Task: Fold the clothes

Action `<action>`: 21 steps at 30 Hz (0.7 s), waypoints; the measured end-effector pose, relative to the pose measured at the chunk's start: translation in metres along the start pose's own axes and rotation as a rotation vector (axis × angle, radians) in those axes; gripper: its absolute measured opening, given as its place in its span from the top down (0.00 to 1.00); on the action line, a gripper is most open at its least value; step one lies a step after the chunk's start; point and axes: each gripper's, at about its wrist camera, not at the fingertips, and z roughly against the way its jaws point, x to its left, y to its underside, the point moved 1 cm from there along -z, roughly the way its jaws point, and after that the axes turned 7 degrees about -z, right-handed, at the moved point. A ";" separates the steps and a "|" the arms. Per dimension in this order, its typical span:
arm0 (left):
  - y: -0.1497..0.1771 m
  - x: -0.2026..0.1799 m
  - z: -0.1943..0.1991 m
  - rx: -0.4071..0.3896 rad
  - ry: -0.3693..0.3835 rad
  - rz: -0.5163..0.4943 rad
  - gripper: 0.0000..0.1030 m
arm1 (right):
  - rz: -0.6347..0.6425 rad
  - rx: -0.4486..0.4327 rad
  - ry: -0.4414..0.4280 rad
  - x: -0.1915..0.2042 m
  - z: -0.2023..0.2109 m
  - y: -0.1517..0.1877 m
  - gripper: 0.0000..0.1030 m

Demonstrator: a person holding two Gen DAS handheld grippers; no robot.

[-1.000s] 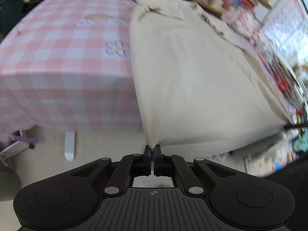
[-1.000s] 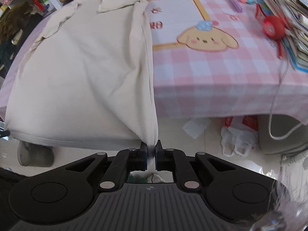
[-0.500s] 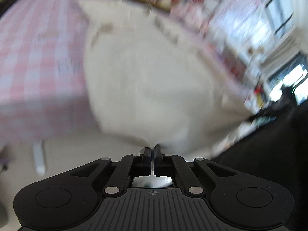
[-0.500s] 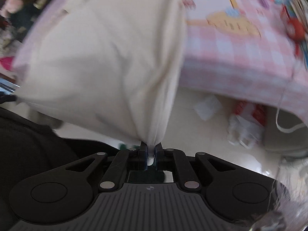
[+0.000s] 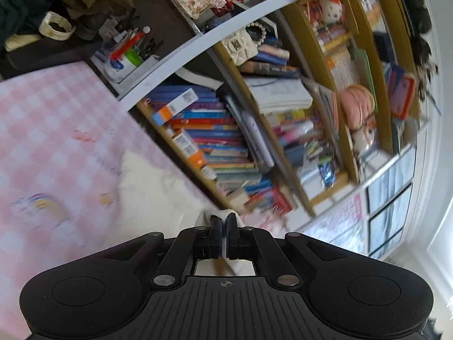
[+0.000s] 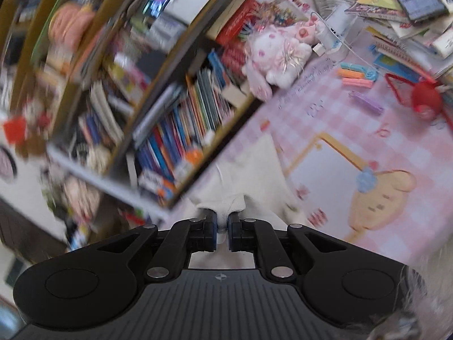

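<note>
Item 1: cream garment (image 5: 158,198). It lies on the counter (image 5: 42,141), on the pink checked cloth, reaching toward the far edge by the bookshelf (image 5: 226,130). Two parts of its fabric are lifted off the surface and pinched, one in each gripper. The picture is blurred, so folds and outline are not clear.

Item 2: left gripper (image 5: 223,222). Jaws closed tight on a small bunch of the cream fabric, which pokes out above and below the black fingers.

Item 3: right gripper (image 6: 222,221). Jaws nearly closed, clamping a tuft of the same garment (image 6: 254,181); the cloth runs from the jaws up across the counter toward its far edge.

Item 4: printed cartoon dog (image 6: 382,198) on the cloth, to the right of the garment in the right wrist view.

Item 5: pink plush toy (image 6: 277,53) at the far edge of the counter, against the bookshelf.

Item 6: red object (image 6: 424,96) and pastel markers (image 6: 356,75) near the far right corner.
</note>
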 end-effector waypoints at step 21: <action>-0.033 0.004 -0.120 -0.092 -0.235 0.081 0.99 | 0.026 0.151 -0.002 0.016 -0.169 -0.113 0.93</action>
